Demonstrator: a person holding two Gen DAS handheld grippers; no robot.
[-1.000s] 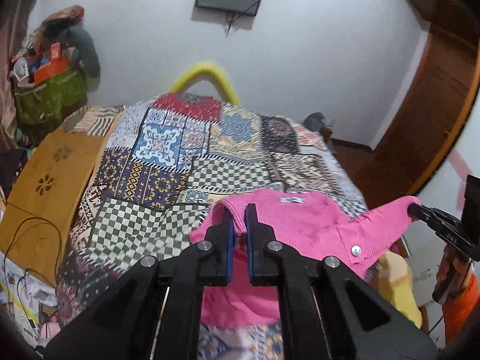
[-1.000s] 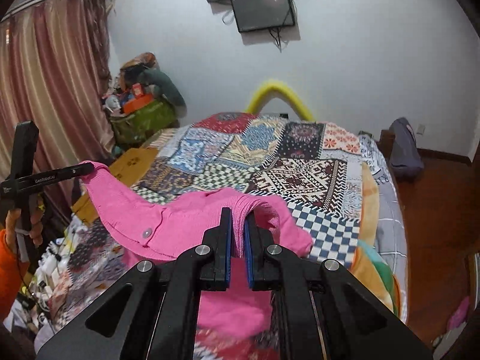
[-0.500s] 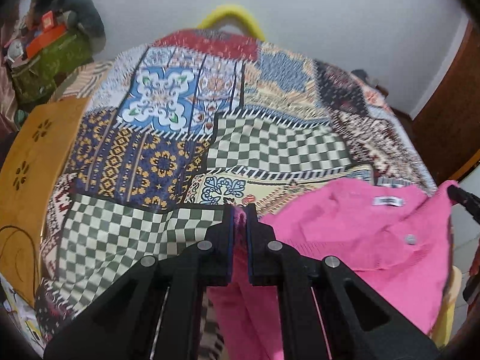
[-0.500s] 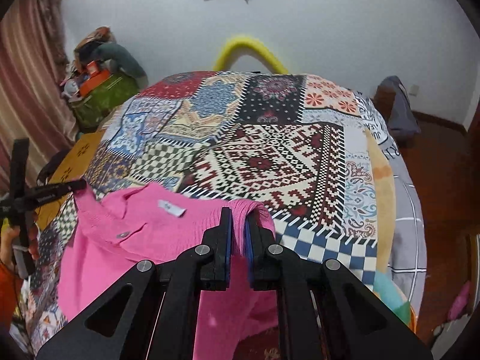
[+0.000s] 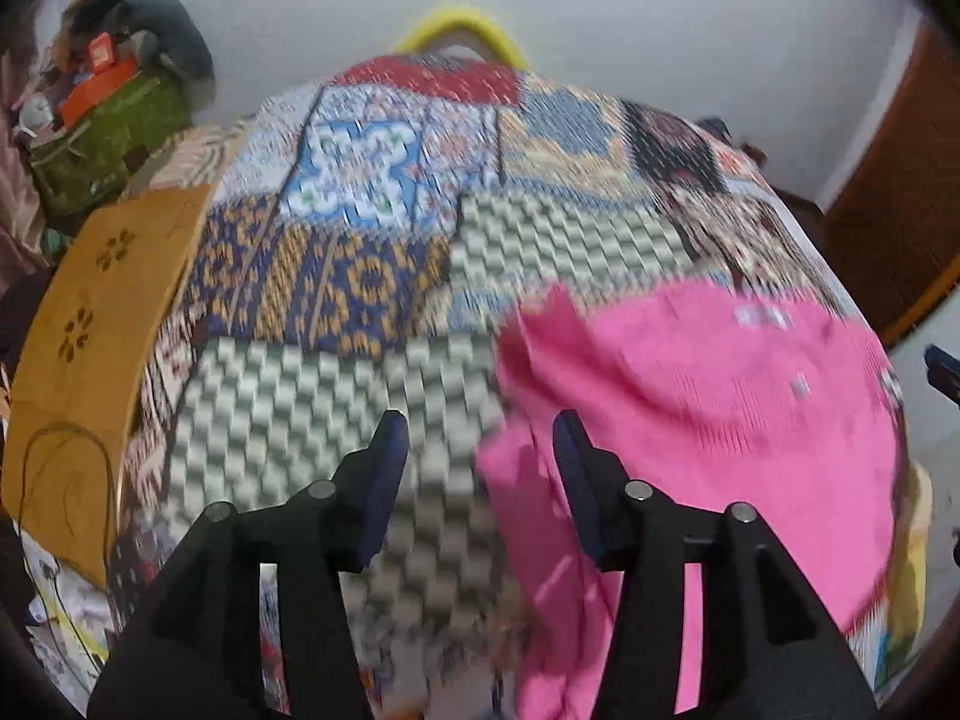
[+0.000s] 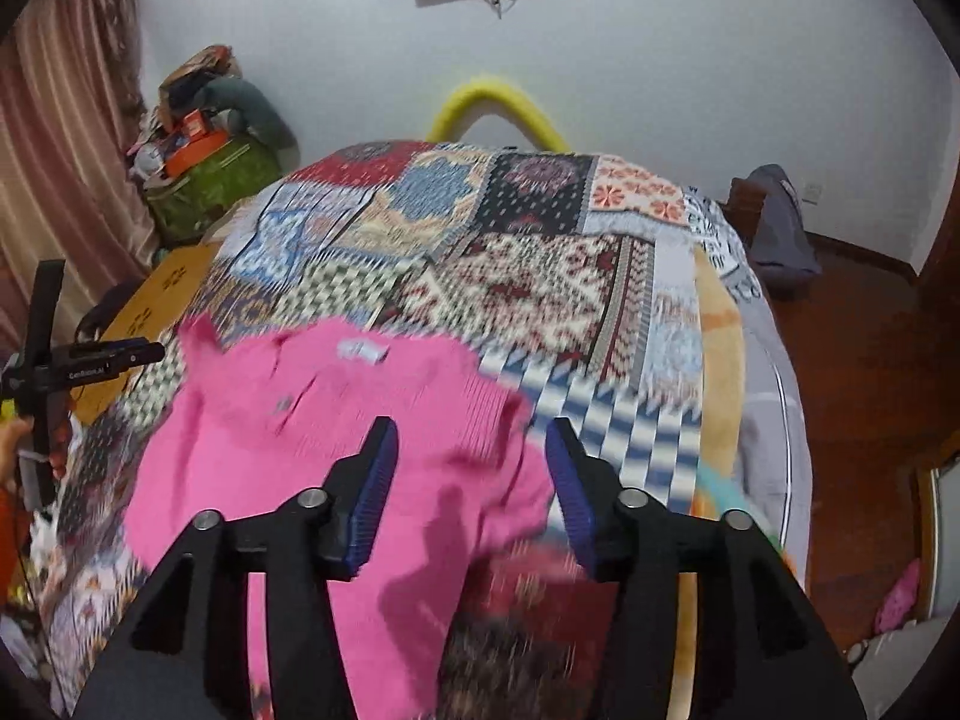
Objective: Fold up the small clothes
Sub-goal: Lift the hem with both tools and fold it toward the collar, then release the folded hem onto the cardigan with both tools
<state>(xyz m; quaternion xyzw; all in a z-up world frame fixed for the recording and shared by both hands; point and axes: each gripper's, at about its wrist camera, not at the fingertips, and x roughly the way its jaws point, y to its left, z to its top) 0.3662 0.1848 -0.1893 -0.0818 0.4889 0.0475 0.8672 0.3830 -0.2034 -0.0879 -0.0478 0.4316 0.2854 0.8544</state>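
Our left gripper [image 5: 480, 468] and right gripper [image 6: 468, 468] are both opening, pads clear of the pink knitted cardigan [image 6: 336, 420], which lies on the patchwork-quilted bed [image 6: 540, 276] near its front edge.

Left gripper [image 5: 480, 438], right gripper [image 6: 467, 441] alike — black angular arms, blue ribbed pads [image 6: 373, 489], round silver screws [image 6: 313, 498]; orange sleeve [image 6: 7, 516].

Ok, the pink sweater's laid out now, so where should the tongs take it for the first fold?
Probably the pink sweater by its two sleeve ends, each from its own outer side. It lies spread on the quilt, collar label away; both tongs, left and right, are opening, pads clear.
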